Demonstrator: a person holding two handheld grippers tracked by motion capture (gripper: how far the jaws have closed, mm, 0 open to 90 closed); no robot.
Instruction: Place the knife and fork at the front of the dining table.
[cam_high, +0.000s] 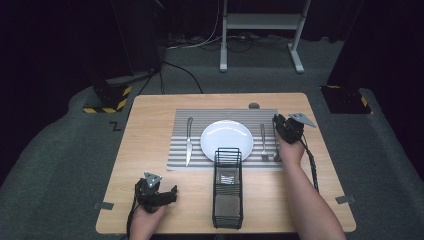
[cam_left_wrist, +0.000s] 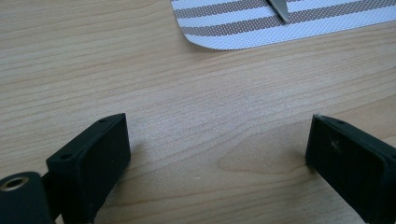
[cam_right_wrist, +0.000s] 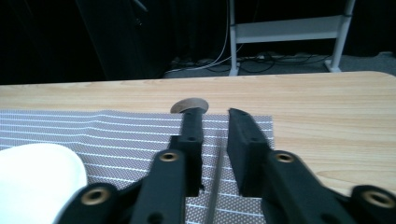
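One knife (cam_high: 188, 142); two forks (cam_high: 263, 142); right claw (cam_right_wrist: 215, 135) slightly open around one, ungripped; left claw (cam_left_wrist: 217, 154) wide, empty.

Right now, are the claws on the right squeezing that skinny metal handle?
Apart. In the right gripper view, the right gripper straddles the utensil handle on the striped placemat, with a gap showing on both sides.

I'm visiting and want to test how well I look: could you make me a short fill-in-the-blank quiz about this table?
1. The white plate lies on a striped ____.
2. The knife lies to the ____ of the plate in the high view.
3. The wire rack stands between the plate and the ____ edge of the table.
4. The left claw hangs over bare wood, jaws ____.

Missing words: mat; left; near; open
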